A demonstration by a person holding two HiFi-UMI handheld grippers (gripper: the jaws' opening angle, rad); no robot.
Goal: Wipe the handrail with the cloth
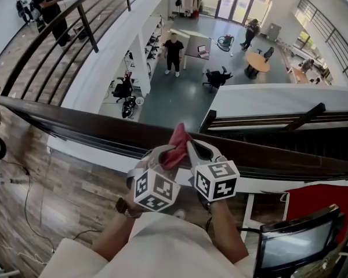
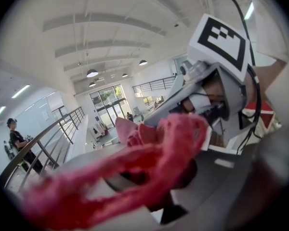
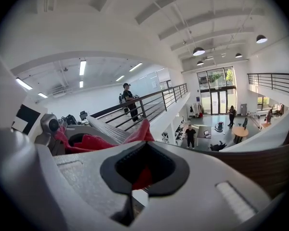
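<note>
- The left claw was clenched on the left part of the cloth, and pink pile spilled loosely over its jaws.
- The cloth bunched upward between the two claws, just above the dark handrail. Whether it touched the handrail could not be told.
- The right claw was closed on the cloth's other side, with red fabric showing in the hollow between its jaws.
- The cloth looked light, soft and limp, so it would likely fold and slip. A deep pinch on a gathered wad seemed the safer hold.

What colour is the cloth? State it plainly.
Pinkish red. The cloth shows best in the head view.
</note>
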